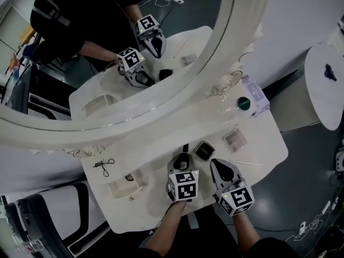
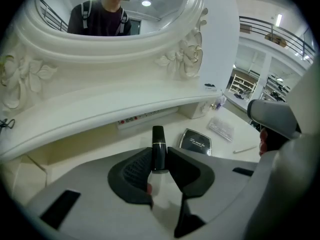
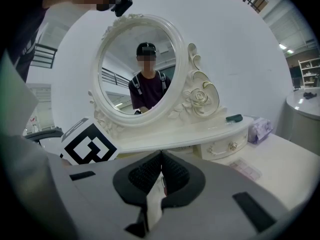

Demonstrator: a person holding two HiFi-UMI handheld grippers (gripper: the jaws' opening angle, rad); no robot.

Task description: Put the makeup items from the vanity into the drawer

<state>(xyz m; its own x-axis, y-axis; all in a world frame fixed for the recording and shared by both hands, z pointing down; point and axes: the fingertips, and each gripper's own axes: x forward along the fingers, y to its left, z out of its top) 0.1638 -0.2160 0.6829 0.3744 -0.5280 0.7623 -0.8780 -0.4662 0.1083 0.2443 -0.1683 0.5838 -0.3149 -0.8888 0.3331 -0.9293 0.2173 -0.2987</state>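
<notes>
My left gripper (image 1: 184, 156) is shut on a black lipstick tube (image 2: 158, 146), which stands upright between the pads just above the white vanity top (image 1: 161, 144). Just right of it lies a black compact (image 1: 204, 150) (image 2: 196, 141). A clear palette (image 1: 235, 140) (image 2: 221, 129) and a thin stick (image 1: 245, 163) lie further right. My right gripper (image 1: 217, 164) (image 3: 161, 159) is shut with nothing in it, beside the left one, raised and facing the mirror. The open drawer (image 1: 141, 184) sits at the left with a small item inside.
An oval mirror (image 1: 177, 85) with a carved white frame rises behind the top. On its shelf lies a green round item (image 1: 244, 103), with a purple tissue pack (image 1: 257, 94) beside it. A black wire clip (image 1: 104, 165) lies far left. A closed small drawer (image 3: 227, 145) is at the shelf's right.
</notes>
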